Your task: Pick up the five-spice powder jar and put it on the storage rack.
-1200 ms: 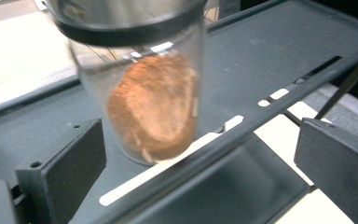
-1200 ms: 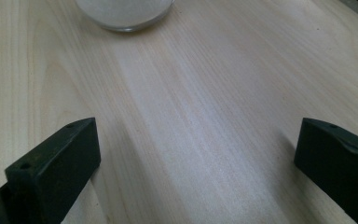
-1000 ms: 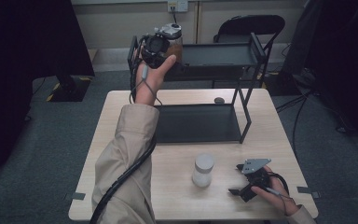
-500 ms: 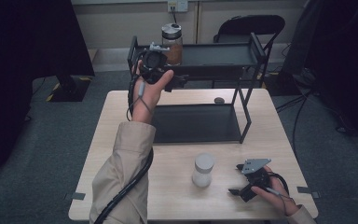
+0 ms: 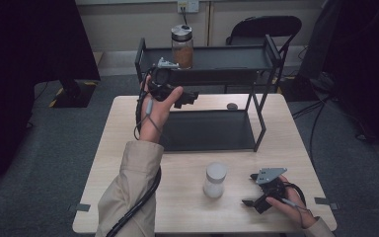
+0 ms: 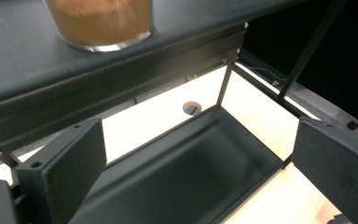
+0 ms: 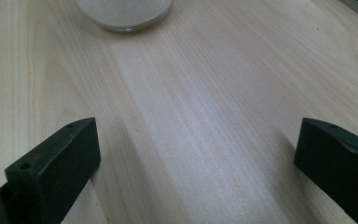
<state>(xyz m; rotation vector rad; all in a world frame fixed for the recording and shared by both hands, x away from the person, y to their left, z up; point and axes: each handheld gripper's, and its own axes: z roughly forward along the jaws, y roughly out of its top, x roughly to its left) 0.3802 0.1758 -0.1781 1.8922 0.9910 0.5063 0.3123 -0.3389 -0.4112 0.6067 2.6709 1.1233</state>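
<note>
A jar of brown contents (image 5: 182,47) with a metal lid stands on the top shelf (image 5: 227,58) of a black two-tier rack. My left gripper (image 5: 186,97) hovers in front of and below that shelf, open and empty. In the left gripper view the brown jar (image 6: 98,21) sits above the gripper (image 6: 198,154), which looks down into the lower tray (image 6: 182,172). A white jar (image 5: 215,180) stands on the table near the front. To its right my right gripper (image 5: 250,189) rests low, open, with the white jar's base (image 7: 123,11) ahead of the gripper (image 7: 200,144).
The rack's lower tray (image 5: 207,129) lies on the wooden table (image 5: 108,148). A small dark round object (image 5: 232,105) sits on the table behind the tray, under the top shelf. A black chair (image 5: 261,27) stands beyond the rack. Dark equipment lies right of the table.
My left gripper has let go of the brown jar on the top shelf and drawn back and down. The right gripper and white jar have not moved.
</note>
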